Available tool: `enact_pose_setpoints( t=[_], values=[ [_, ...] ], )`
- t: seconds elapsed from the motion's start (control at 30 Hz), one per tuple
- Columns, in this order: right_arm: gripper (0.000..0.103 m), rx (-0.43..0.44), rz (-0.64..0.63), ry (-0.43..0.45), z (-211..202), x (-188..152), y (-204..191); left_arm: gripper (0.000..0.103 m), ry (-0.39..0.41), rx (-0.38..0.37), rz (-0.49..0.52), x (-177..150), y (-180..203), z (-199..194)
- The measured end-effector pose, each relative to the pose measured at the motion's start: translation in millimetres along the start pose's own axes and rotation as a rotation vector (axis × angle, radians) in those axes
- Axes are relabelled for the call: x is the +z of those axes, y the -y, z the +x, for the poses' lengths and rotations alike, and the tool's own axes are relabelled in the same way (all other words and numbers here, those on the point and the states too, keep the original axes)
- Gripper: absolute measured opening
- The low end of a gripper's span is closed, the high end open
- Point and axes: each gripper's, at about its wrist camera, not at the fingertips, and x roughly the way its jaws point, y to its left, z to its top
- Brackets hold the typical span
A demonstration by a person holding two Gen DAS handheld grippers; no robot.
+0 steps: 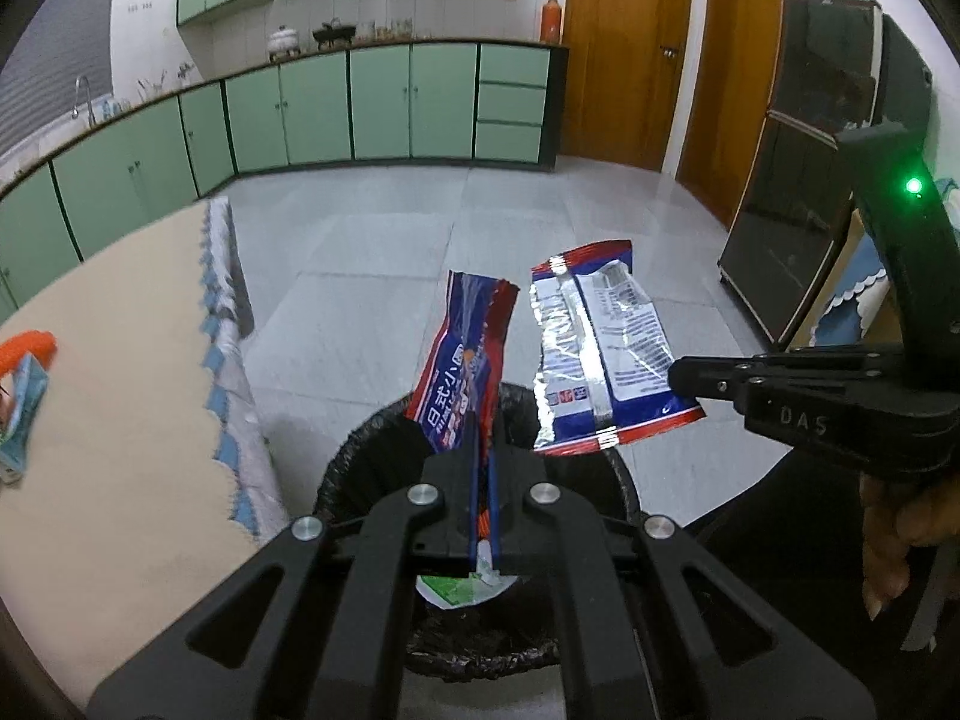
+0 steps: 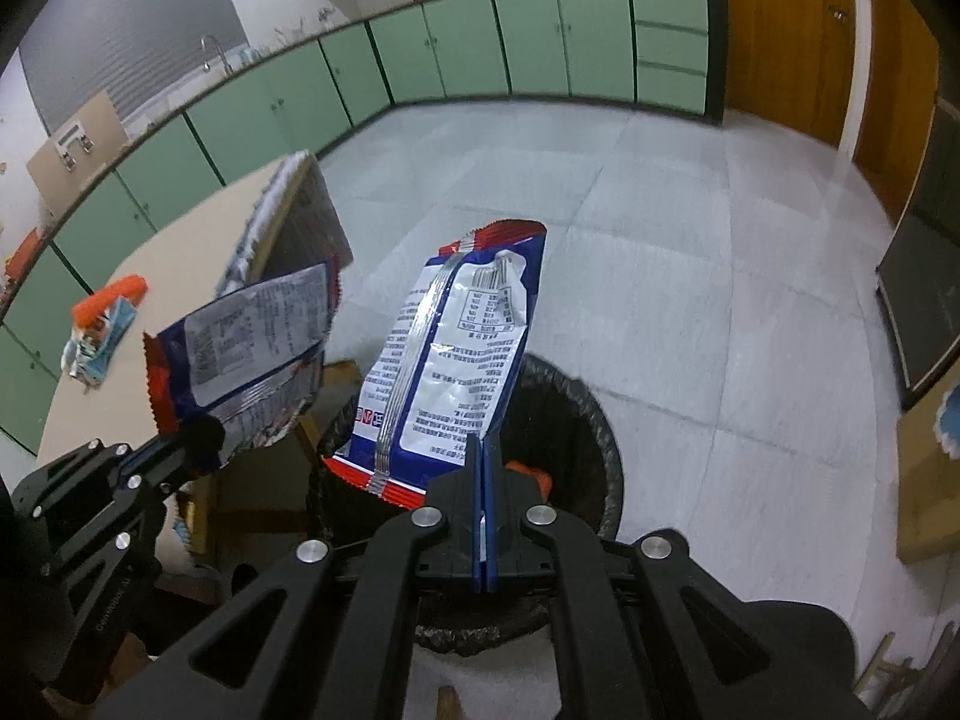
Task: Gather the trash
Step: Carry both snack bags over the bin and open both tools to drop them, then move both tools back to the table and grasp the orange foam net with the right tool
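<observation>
My left gripper [image 1: 483,456] is shut on a red and blue snack wrapper [image 1: 471,354] and holds it above the black-lined trash bin [image 1: 360,450]. My right gripper [image 2: 485,462] is shut on a white and blue snack wrapper [image 2: 456,354], also above the bin [image 2: 576,420]. In the left wrist view the right gripper [image 1: 675,373] comes in from the right with its wrapper [image 1: 606,354]. In the right wrist view the left gripper [image 2: 201,441] shows at the left with its wrapper [image 2: 252,348]. Green and orange trash [image 1: 456,591] lies inside the bin.
A beige table [image 1: 120,390] with a lace-edged cloth stands left of the bin, with an orange and blue packet [image 1: 24,396] on it; the packet also shows in the right wrist view [image 2: 105,324]. Green cabinets [image 1: 384,102] line the far wall. A dark fridge [image 1: 804,168] stands right.
</observation>
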Motion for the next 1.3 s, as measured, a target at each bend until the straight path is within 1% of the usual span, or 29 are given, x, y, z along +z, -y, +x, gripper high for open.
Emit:
enact_pose_setpoints(
  t=[0.1,0.13,0.2,0.23,0.27,0.3,0.47,0.53,0.67,0.83,0.9,0.97,1.07,1.1,1.17,1.23,1.27,1.3],
  values=[
    [0.001,-0.004,0.003,-0.035,15,0,6,0.001,-0.028,-0.001,-0.007,-4,-2,13],
    [0.001,-0.002,0.006,-0.046,20,1,8,0.005,-0.039,-0.001,-0.012,-6,-4,18],
    [0.004,0.001,0.014,-0.057,25,1,10,0.006,-0.045,0.009,-0.015,-5,-2,26],
    [0.008,0.002,0.013,-0.062,27,2,10,0.017,-0.043,0.016,-0.014,-4,-1,28],
    [0.008,0.001,0.01,-0.064,28,1,10,0.028,-0.038,0.022,-0.015,-4,-3,30],
    [0.008,0.0,0.009,-0.068,30,0,11,0.03,-0.033,0.029,-0.019,-4,-4,30],
    [0.008,-0.002,0.023,-0.078,35,3,14,0.03,-0.034,0.039,-0.028,-2,-8,33],
    [0.008,-0.004,0.026,-0.07,32,5,15,0.03,-0.029,0.044,-0.031,-2,-7,29],
    [0.008,-0.007,0.028,-0.05,24,7,15,0.034,-0.009,0.056,-0.055,2,-13,18],
    [0.008,0.0,0.016,-0.028,12,9,8,0.035,0.008,0.074,-0.069,3,-17,6],
    [0.008,0.007,0.01,-0.017,6,10,3,0.038,0.014,0.08,-0.073,4,-19,-1],
    [0.008,0.017,0.004,-0.004,-1,12,-2,0.043,0.032,0.094,-0.08,5,-23,-13],
    [0.015,0.042,-0.021,0.026,-14,17,-17,0.047,0.068,0.124,-0.099,9,-33,-38],
    [0.018,0.049,-0.031,0.032,-17,19,-22,0.05,0.08,0.136,-0.106,10,-37,-46],
    [0.022,0.07,-0.063,0.051,-23,22,-38,0.057,0.111,0.181,-0.129,12,-50,-68],
    [0.026,0.098,-0.098,0.071,-29,27,-59,0.059,0.135,0.21,-0.153,12,-62,-88],
    [0.027,0.112,-0.111,0.079,-31,29,-67,0.062,0.148,0.234,-0.166,11,-70,-99],
    [0.031,0.13,-0.129,0.09,-33,31,-78,0.063,0.16,0.261,-0.176,11,-78,-110]
  ],
)
